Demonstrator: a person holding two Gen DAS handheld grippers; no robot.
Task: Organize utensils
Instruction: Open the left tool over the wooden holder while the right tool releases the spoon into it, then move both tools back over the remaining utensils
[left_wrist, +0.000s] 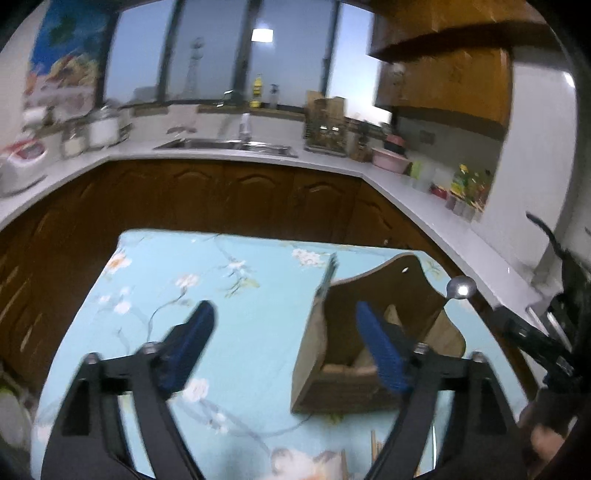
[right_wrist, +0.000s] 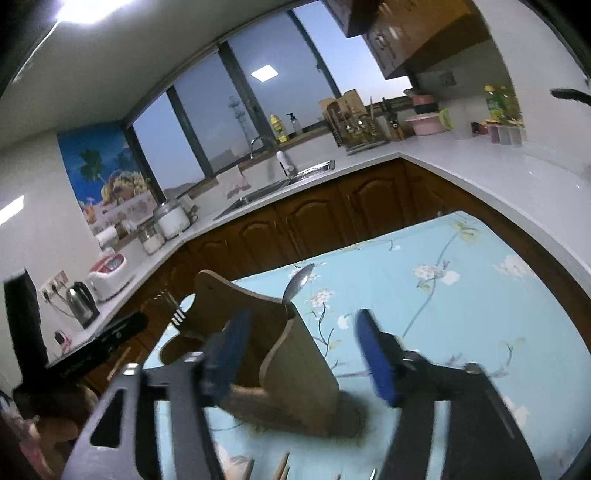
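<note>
Two blue pads stand wide apart on the left gripper (left_wrist: 284, 347) in the left wrist view, and nothing is between them. No writing can be read here. Below lies a light blue tablecloth (left_wrist: 221, 266) with white flowers, and far behind it runs a white counter (left_wrist: 406, 184) over brown cupboards, with a sink (left_wrist: 225, 144) under a big window. A wooden holder (left_wrist: 332, 354) stands on the cloth at the right, partly behind the right pad. A spoon (left_wrist: 460, 287) sticks up from its right side and a fork (left_wrist: 328, 273) from its far left corner. In the right wrist view the right gripper (right_wrist: 301, 354) also gapes wide and holds nothing. The picture leans to one side. The wooden holder (right_wrist: 291, 354) stands on the cloth near the left pad, with the spoon (right_wrist: 301, 281) rising at its far side and the fork (right_wrist: 179, 317) at its left. Small writing on a black bar at the left is too blurry to read. Thin wooden stick tips (right_wrist: 282, 465) poke in at the near edge.
</note>
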